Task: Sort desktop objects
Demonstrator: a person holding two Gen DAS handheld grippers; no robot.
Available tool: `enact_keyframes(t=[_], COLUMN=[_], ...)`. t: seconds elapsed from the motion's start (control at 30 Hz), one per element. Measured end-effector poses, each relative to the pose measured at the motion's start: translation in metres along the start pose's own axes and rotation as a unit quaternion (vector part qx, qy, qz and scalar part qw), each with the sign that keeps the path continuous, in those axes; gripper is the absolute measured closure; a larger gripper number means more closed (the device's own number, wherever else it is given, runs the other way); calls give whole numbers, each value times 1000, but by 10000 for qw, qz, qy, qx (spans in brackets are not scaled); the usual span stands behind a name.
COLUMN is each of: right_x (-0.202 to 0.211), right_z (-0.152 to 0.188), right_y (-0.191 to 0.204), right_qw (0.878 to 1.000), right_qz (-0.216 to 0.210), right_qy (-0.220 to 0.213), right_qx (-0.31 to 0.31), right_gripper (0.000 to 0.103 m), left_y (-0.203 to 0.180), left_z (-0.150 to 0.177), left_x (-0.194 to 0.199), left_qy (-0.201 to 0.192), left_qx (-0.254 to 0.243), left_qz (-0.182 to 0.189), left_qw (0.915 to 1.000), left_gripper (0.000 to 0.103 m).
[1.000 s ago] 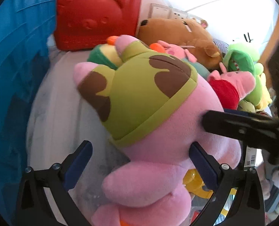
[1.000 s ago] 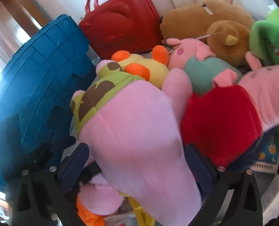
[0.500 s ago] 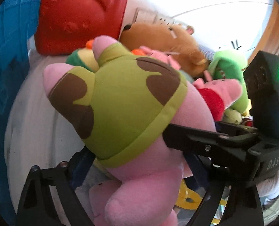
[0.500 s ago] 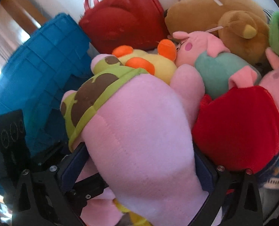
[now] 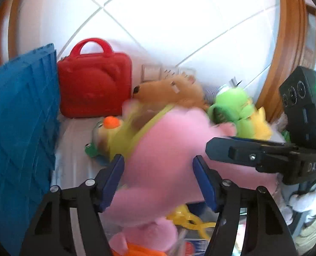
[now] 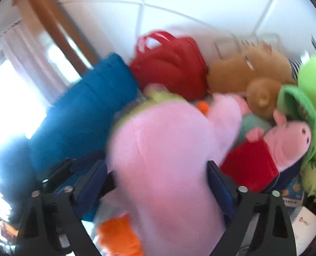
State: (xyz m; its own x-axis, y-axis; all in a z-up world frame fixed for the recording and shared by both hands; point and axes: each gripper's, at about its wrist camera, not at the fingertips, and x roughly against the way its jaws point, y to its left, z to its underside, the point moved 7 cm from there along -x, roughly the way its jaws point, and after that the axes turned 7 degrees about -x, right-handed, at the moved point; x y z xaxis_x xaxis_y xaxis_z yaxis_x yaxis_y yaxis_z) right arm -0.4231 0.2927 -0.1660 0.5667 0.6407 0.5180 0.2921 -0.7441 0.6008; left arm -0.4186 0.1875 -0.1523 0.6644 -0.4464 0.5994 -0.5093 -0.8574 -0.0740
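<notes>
Both the left gripper (image 5: pixel 158 170) and right gripper (image 6: pixel 158 175) are clenching the pink plush (image 5: pixel 168 149); a red bag (image 5: pixel 94 85) is sitting at its 11 o'clock.

You've lifted the pink plush (image 5: pixel 166 162) up and away from the toy pile: a second ago it filled the left view with its green hat close ahead of the jaws, and now it sits blurred between both sets of jaws, hat tipped away. Your left gripper (image 5: pixel 158 177) and right gripper (image 6: pixel 158 181) have both pitched up, so white wall now fills the view above the jaws.
</notes>
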Motion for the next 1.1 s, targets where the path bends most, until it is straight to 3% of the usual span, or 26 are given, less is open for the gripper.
enact_keyframes(t=[0.03, 0.13, 0.23, 0.3, 0.37, 0.43, 0.53, 0.57, 0.77, 0.9, 1.1], right_x=[2, 13, 25, 25, 24, 21, 13, 12, -11, -37, -87], right_z=[0, -1, 10, 22, 31, 39, 43, 44, 41, 39, 44], right_y=[10, 12, -13, -26, -32, -39, -48, -51, -64, -74, -84], right_qw=[10000, 9984, 9956, 9946, 9939, 9929, 9919, 9919, 9897, 9869, 9838], right_qz=[-18, 531, 888, 948, 990, 1027, 1010, 942, 647, 531, 656], right_qy=[12, -171, -173, -54, 31, 132, 196, 235, 442, 643, 996], right_qx=[68, 34, -257, -430, -480, -582, -750, -813, -1195, -1380, -1337], right_gripper=[58, 60, 57, 52, 34, 27, 5, 2, 0, 0, 0], left_y=[-6, -1, 16, 28, 37, 39, 40, 40, 41, 46, 45], left_z=[0, 17, 42, 56, 72, 83, 96, 97, 85, 85, 91], left_x=[2, 9, 10, 7, 4, 2, -2, -5, -26, -53, -93], left_qy=[95, 377, 597, 761, 923, 1014, 1121, 1141, 1098, 1318, 1372], left_qx=[-136, -26, 349, 612, 758, 875, 999, 989, 821, 620, 612], left_qz=[-197, -596, -919, -1062, -1188, -1237, -1285, -1281, -978, -838, -168], left_qw=[9997, 9975, 9934, 9895, 9857, 9832, 9803, 9802, 9857, 9858, 9885], left_gripper=[37, 33, 10, 10, 10, 10, 10, 8, 4, 3, 0])
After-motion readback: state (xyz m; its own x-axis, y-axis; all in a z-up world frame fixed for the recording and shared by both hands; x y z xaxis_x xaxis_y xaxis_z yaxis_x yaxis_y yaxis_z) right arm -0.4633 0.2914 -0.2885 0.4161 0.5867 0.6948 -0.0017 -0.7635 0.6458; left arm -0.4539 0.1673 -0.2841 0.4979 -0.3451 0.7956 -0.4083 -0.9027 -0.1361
